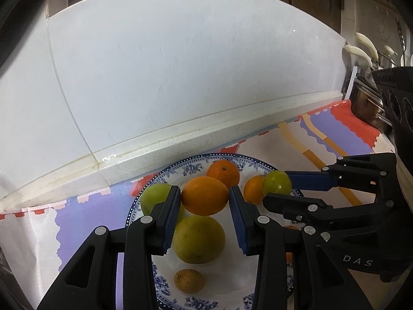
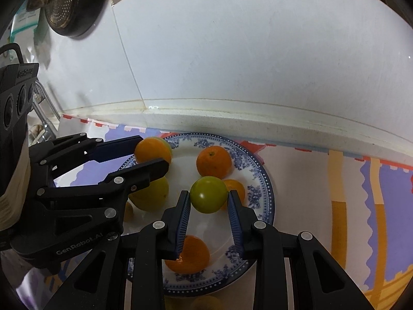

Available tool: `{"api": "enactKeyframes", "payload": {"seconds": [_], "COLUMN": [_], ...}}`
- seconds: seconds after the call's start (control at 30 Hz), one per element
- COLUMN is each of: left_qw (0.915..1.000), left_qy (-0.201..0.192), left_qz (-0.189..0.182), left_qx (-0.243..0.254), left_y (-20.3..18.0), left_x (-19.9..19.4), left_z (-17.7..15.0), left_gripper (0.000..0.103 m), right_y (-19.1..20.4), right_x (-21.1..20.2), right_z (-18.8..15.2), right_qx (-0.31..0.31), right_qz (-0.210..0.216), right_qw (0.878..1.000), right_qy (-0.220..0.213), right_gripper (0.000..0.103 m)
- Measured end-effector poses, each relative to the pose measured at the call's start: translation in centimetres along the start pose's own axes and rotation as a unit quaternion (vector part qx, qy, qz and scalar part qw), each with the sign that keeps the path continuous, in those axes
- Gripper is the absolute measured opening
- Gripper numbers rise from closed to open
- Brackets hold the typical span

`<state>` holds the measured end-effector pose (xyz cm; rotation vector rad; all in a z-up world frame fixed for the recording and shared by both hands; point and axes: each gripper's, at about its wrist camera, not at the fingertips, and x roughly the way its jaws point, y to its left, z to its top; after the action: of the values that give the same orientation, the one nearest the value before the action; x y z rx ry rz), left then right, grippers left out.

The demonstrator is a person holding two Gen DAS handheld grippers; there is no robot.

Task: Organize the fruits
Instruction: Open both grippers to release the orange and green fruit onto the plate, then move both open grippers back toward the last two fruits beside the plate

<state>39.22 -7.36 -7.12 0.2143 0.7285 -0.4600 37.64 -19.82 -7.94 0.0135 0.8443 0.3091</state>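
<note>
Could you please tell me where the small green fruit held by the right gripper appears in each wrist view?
Left wrist: green fruit at right of centre, over the plate's far right rim.
Right wrist: green fruit at centre, between the fingers.
Shared landmark: blue-patterned plate.

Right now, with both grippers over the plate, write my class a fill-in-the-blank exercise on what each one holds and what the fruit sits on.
1. The left gripper is shut on an ____ fruit.
2. The right gripper is shut on a small ____ fruit.
3. The plate has a rim patterned in white and ____.
4. Under the plate lies a patterned ____.

Missing words: orange; green; blue; cloth
</note>
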Motion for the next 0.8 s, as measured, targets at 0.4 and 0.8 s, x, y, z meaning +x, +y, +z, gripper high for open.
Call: {"api": "enactKeyframes", "payload": {"seconds": [0.4,0.8], "left_qw": [0.9994,0.9957], "left_qy": [-0.021,-0.065], "left_qz": [0.024,0.052], "left_qx": [-0.014,-0.041], "left_y": [0.0,-1.1], "left_x": [-2.7,-9.6], "left_z": [-0.3,-0.6], "left_gripper": [0.044,0.065], "right_y": [0.4,1.6], "right_x": [-1.8,-7.4], "right_z": [-0.1,-0.5], "right_qx": [-0.007,-0.02], "right_qz": [-0.01,-0.014], "right_qw": [1.0,0.997], "right_qy": [-0.02,-0.067], "right_gripper": [0.036,0.036]}}
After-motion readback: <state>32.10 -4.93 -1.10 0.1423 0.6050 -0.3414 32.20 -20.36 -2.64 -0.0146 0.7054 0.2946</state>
